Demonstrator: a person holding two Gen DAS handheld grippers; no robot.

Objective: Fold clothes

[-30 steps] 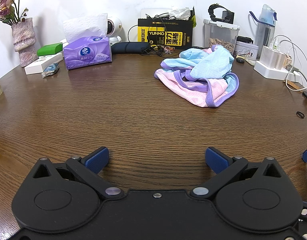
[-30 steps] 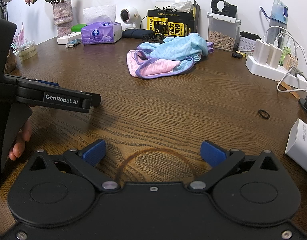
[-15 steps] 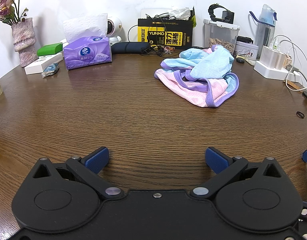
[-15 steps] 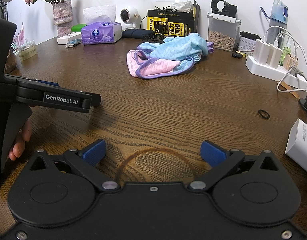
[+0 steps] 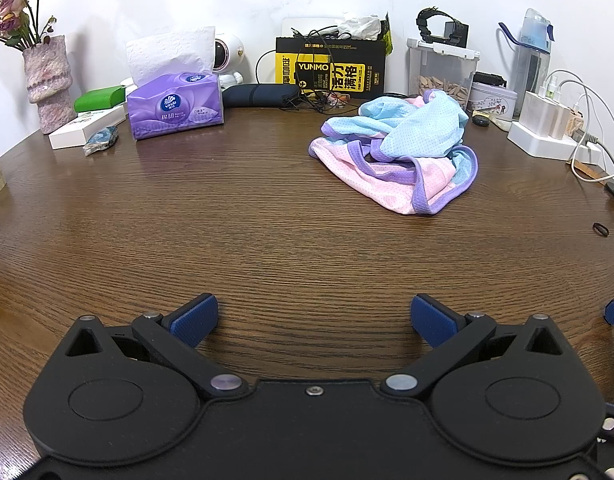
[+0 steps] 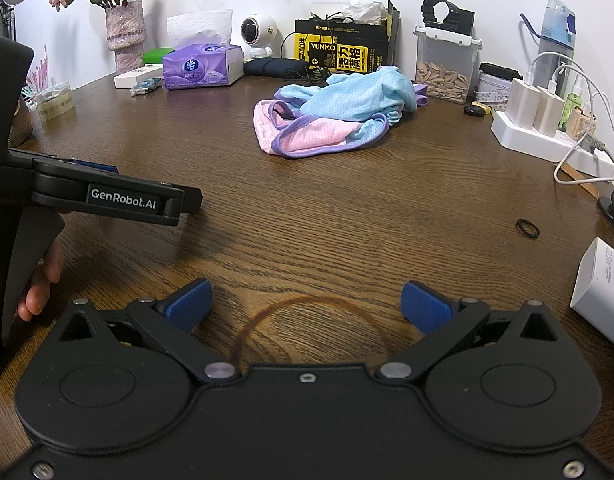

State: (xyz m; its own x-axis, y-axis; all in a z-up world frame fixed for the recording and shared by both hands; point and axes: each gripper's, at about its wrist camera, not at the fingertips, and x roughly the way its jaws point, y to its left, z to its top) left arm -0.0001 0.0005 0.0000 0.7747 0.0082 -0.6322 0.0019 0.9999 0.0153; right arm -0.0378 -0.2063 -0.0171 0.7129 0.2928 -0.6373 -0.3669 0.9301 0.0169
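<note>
A crumpled pink and light-blue garment with purple trim (image 5: 403,152) (image 6: 339,120) lies in a heap on the far right part of the wooden table (image 5: 227,232) (image 6: 347,220). My left gripper (image 5: 314,320) hovers open near the front edge, well short of the heap, with nothing between its blue pads (image 5: 195,318). My right gripper (image 6: 305,306) is open too, empty, above a dark ring stain. In the right wrist view the left gripper's body (image 6: 107,200) shows from the side at the left, with a person's fingers on its handle.
Along the back wall stand a flower vase (image 5: 47,84), a purple tissue box (image 5: 175,106), a small white camera (image 6: 259,36), a black-and-yellow box (image 5: 331,68), a clear container (image 5: 443,68) and a water bottle (image 5: 531,60). A white power strip with cables (image 6: 547,136), a hair tie (image 6: 528,229) and a white box (image 6: 601,284) sit at right.
</note>
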